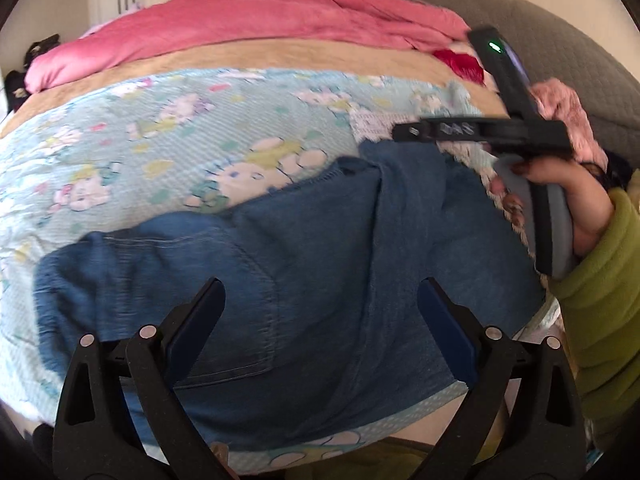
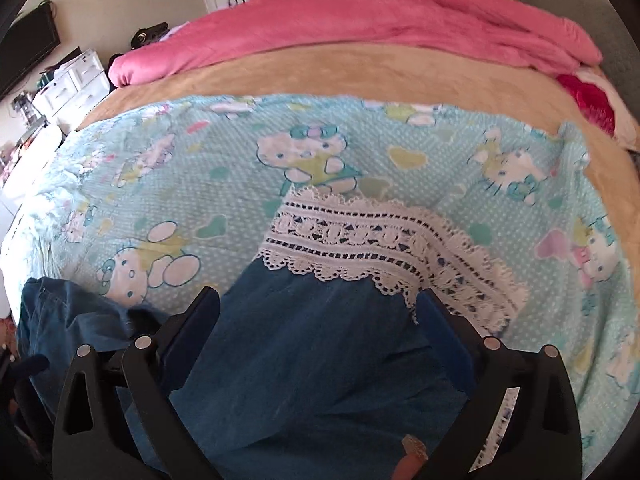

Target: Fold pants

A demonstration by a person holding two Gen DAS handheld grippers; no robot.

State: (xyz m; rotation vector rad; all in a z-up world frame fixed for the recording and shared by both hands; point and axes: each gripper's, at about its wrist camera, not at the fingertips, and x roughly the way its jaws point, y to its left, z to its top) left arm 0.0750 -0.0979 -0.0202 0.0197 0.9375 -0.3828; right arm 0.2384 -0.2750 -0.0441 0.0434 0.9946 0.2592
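Both hand-held grippers [image 1: 322,308] [image 2: 318,312] spread wide above pants [image 1: 304,272]; lace hem [image 2: 384,236] only right-view.

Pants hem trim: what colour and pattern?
White openwork lace trim on blue denim pants; clearest in the right wrist view.

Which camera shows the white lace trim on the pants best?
The right wrist view: the lace trim spreads sharp and whole across the pants. In the left wrist view only a blurred strip shows beside the right claw.
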